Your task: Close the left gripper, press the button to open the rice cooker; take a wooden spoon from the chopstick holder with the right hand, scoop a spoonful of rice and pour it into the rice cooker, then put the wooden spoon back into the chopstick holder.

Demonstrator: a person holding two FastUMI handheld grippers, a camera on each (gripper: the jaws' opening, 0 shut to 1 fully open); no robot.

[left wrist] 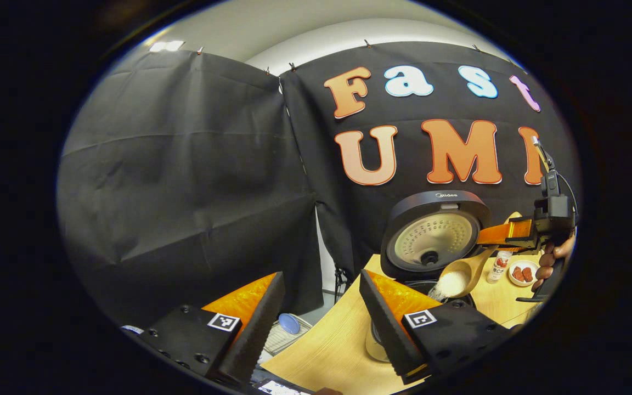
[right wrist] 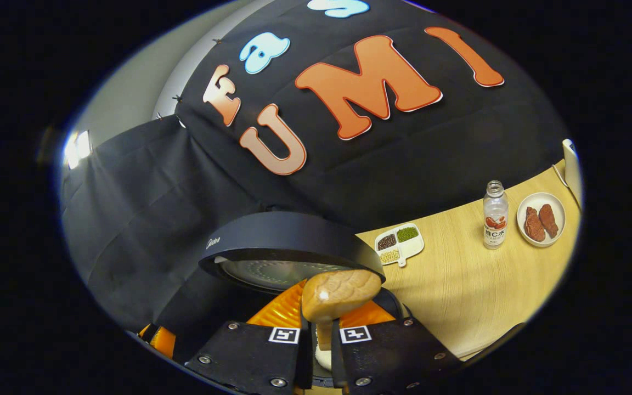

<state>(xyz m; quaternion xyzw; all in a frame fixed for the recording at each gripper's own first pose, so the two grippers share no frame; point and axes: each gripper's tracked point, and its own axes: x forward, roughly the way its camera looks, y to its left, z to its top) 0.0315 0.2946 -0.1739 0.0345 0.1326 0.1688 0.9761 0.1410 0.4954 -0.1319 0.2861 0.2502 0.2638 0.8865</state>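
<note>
The black rice cooker (left wrist: 404, 258) stands on the wooden table with its lid (left wrist: 431, 233) raised. In the left gripper view, my right gripper (left wrist: 508, 233) reaches in from the right, shut on the handle of the wooden spoon (left wrist: 458, 277). The spoon is tipped, and white rice (left wrist: 441, 289) spills from it into the pot. In the right gripper view, the right gripper (right wrist: 324, 321) clamps the spoon (right wrist: 340, 293) just under the cooker lid (right wrist: 288, 241), with rice (right wrist: 324, 357) below. My left gripper (left wrist: 319, 323) is open and holds nothing, hovering near the table's left edge.
A clear bottle (right wrist: 495, 214) and a small plate of red pieces (right wrist: 541, 218) stand at the right of the table (right wrist: 458, 296). A divided dish of beans (right wrist: 401, 244) sits behind the cooker. A glass jar (left wrist: 375, 344) stands under my left gripper's right finger. A hand (left wrist: 552, 263) holds the right gripper.
</note>
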